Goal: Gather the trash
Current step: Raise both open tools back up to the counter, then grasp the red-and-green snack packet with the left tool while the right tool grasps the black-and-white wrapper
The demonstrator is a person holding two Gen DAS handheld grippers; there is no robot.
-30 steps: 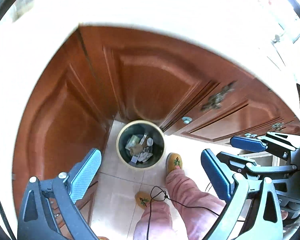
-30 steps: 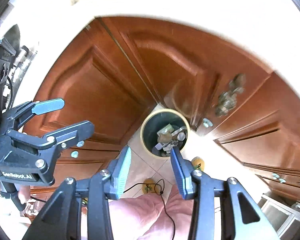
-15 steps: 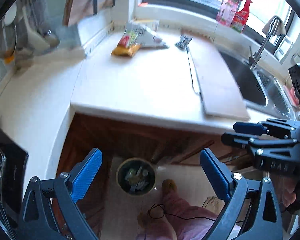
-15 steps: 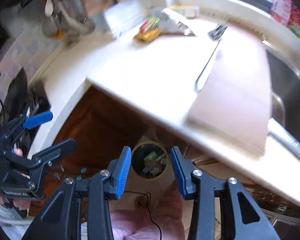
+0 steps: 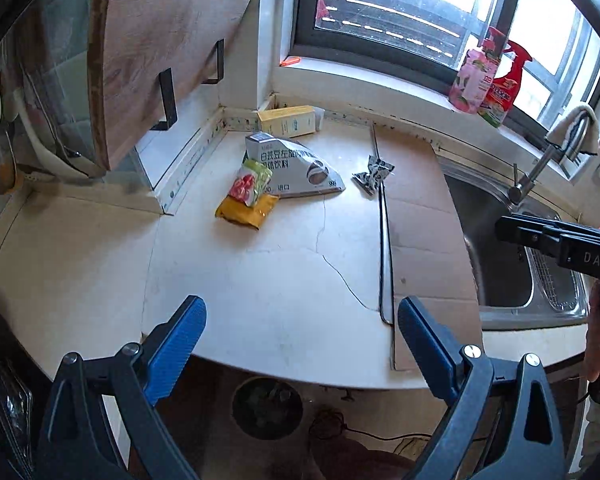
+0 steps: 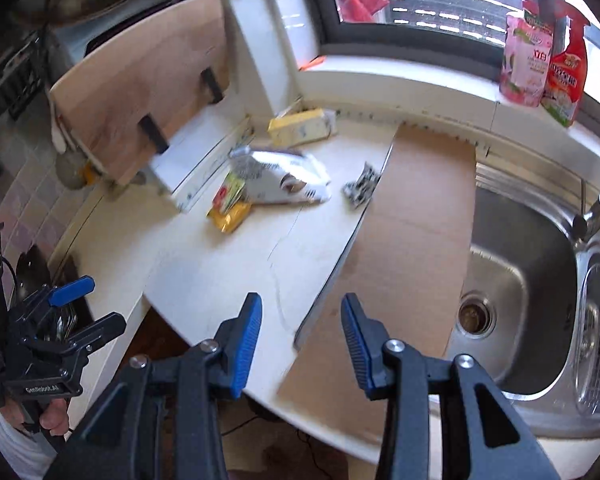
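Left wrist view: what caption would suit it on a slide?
Open left gripper above a countertop with four pieces of trash: carton, pouch, snack packets, wrapper.

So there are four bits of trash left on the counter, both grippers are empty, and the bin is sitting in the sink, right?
Not quite: the bin stands on the floor under the counter edge, as the left wrist view shows, not in the sink. The rest holds.
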